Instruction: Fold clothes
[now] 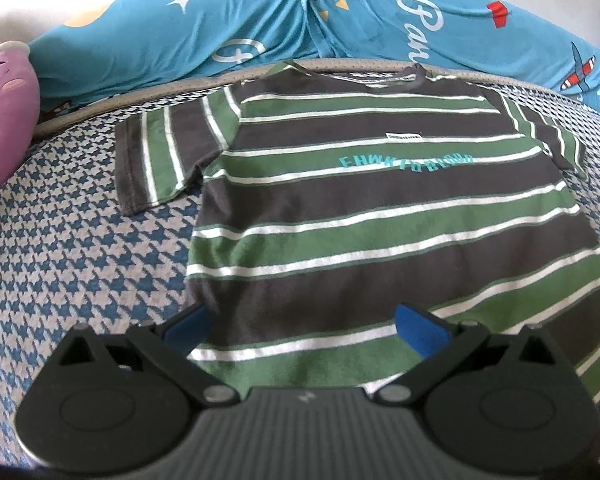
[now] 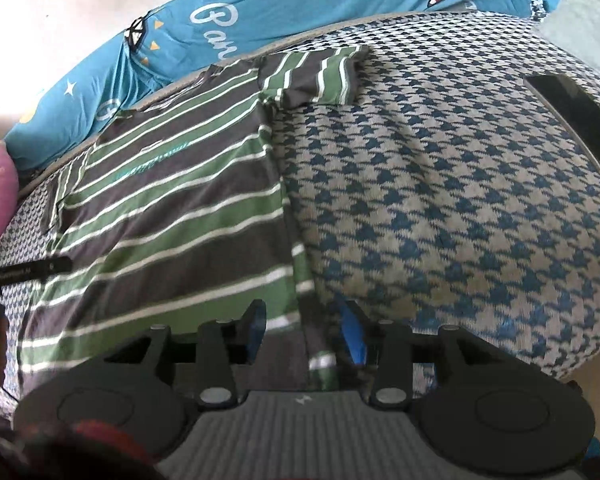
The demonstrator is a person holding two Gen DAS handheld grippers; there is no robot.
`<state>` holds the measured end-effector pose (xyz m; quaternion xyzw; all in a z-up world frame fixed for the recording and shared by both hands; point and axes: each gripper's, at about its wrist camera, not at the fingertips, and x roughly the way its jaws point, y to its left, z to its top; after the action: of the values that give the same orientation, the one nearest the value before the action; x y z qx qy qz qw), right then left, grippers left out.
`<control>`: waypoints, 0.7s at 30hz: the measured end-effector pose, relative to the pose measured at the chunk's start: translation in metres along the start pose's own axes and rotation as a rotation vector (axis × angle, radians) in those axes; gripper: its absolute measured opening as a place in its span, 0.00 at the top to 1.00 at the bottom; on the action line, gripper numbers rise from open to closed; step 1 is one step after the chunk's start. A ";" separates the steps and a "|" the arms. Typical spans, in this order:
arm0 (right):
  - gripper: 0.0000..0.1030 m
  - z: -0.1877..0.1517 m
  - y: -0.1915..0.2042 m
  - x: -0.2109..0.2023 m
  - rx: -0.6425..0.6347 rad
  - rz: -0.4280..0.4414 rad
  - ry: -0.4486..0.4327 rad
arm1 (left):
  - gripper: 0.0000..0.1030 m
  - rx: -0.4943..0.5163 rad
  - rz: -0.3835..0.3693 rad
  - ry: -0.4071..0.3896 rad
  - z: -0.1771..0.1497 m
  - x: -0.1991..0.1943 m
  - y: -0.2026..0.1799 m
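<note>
My left gripper (image 1: 302,326) hovers low over the striped T-shirt (image 1: 360,216), jaws spread wide, holding nothing. My right gripper (image 2: 304,334) straddles its side hem, half closed. The soft knit shirt lies flat on the houndstooth bedcover (image 2: 460,200).

Bed (image 2: 440,184): open patterned cover right of striped shirt (image 2: 172,200), passable. Black flat device (image 2: 576,120) near right edge. Blue bedding (image 1: 260,24) banked along far edge; purple plush (image 1: 4,120) blocking far-left corner.
</note>
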<state>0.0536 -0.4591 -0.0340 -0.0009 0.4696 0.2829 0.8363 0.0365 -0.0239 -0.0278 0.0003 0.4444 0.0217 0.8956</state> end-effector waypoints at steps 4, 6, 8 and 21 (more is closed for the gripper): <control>0.59 -0.010 0.006 -0.001 -0.028 0.000 0.007 | 0.00 -0.044 0.006 -0.012 0.001 -0.005 0.011; 0.62 -0.013 0.009 -0.001 -0.054 -0.016 -0.002 | 0.00 -0.069 0.011 -0.016 0.002 -0.006 0.017; 0.84 -0.016 0.012 -0.002 -0.076 -0.032 -0.010 | 0.00 -0.091 0.021 -0.014 0.002 -0.005 0.023; 0.96 -0.023 0.000 -0.014 -0.039 -0.188 -0.016 | 0.00 -0.086 0.063 0.014 -0.003 -0.003 0.024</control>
<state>0.0300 -0.4720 -0.0353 -0.0590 0.4550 0.2125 0.8628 0.0311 0.0001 -0.0263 -0.0240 0.4491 0.0690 0.8905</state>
